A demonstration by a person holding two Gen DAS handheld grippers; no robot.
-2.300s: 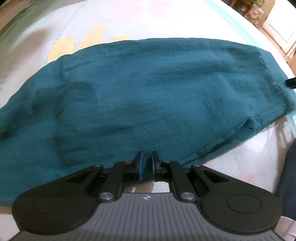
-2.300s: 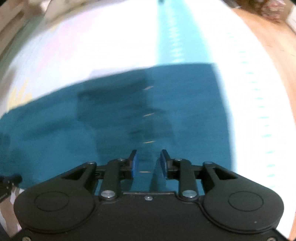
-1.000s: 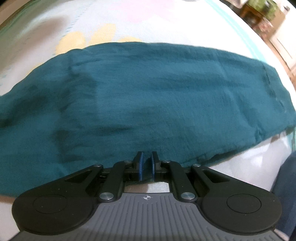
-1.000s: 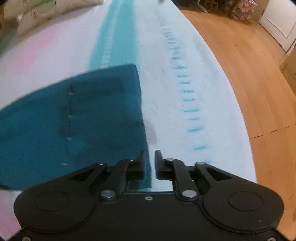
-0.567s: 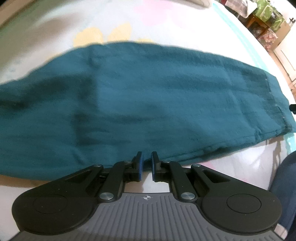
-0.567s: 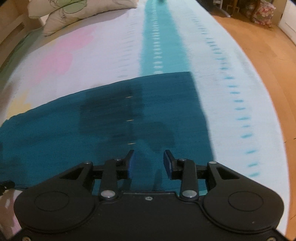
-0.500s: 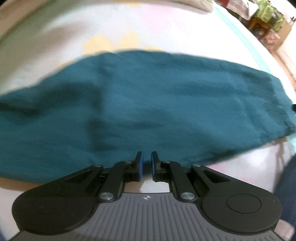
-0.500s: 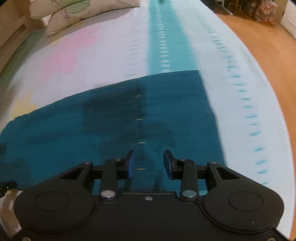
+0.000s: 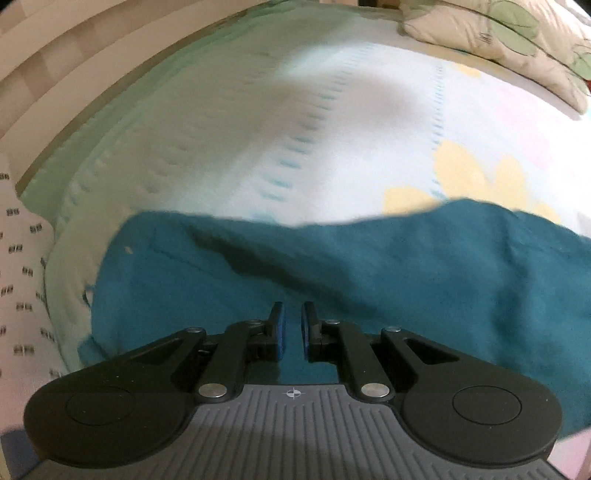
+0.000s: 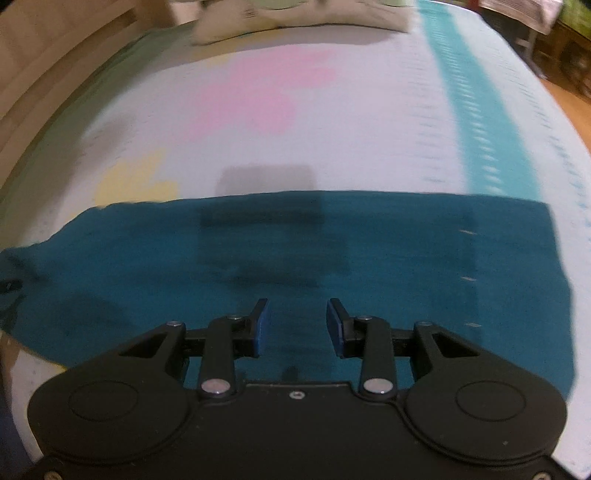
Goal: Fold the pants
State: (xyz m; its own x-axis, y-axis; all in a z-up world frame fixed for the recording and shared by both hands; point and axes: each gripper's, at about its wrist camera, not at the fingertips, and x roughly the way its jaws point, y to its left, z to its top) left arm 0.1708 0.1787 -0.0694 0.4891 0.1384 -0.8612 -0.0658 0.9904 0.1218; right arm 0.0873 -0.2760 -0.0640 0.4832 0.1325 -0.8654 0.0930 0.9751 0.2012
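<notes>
Left wrist view. A patterned white cloth (image 9: 22,295) is showing at the far left edge, beside the pale green border of the bed cover (image 9: 229,122). The teal pants (image 9: 406,280) are lying flat across the cover, their left end crumpled into a dark fold and their far edge overlapping a yellow flower print (image 9: 476,177). The left gripper (image 9: 291,332) is hanging over the near part of the pants; its blue pads (image 9: 280,332) are standing almost together with only a slim gap, and no cloth is lying between them. A leaf-print pillow (image 9: 509,40) is resting at the top right corner of the bed.

Right wrist view. The yellow print (image 10: 133,184) and a pink patch (image 10: 258,99) are showing on the cover (image 10: 388,129) beyond the pants (image 10: 147,258), which are stretching as a flat band from the left edge to a straight hem at the right. A rectangular shadow is falling across their far edge. The right gripper (image 10: 297,325) is hovering above the middle of the band with its jaws parted to a moderate width, nothing between the pads (image 10: 263,325). A turquoise stripe (image 10: 484,110) is running up the cover at right, and the pillow (image 10: 295,14) is lying blurred at the top.
</notes>
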